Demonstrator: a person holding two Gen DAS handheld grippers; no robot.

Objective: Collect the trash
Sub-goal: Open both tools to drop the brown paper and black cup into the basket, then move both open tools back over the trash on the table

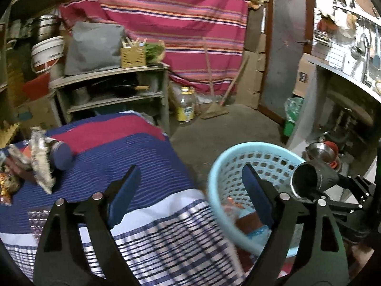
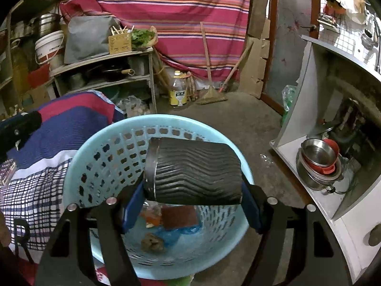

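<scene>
- My right gripper (image 2: 193,202) held a black paper cup (image 2: 195,174) crosswise between its blue padded fingers (image 2: 132,208), one pad pressed to the rim end, the other to the base.
- The cup was a ribbed, wavy-textured cone lying on its side, open mouth toward the left finger, with a thin grey band round the rim.
- It hung directly over the pale blue plastic basket (image 2: 100,143), a round tub with a lattice of cut-out holes in its wall.
- Down past the fingers, the basket floor held crumpled wrappers (image 2: 152,217), a brown square piece and a scrap of blue plastic film.
- My left gripper (image 1: 191,205) had its fingers spread wide with nothing between them, the left finger over the striped cloth (image 1: 114,147) and the right finger over the basket's rim.
- Far left of those fingers, silvery crumpled packets (image 1: 41,159) lay on the blue-and-red ribbed cloth beside a dark round lid.
- Ahead of both grippers stood a grey shelf unit (image 2: 102,59), a yellow oil bottle (image 2: 177,91) and a broom (image 2: 210,95) on the bare concrete floor.
- To the right of the fingers, steel bowls (image 2: 318,157) were stacked in a low white cabinet.
</scene>
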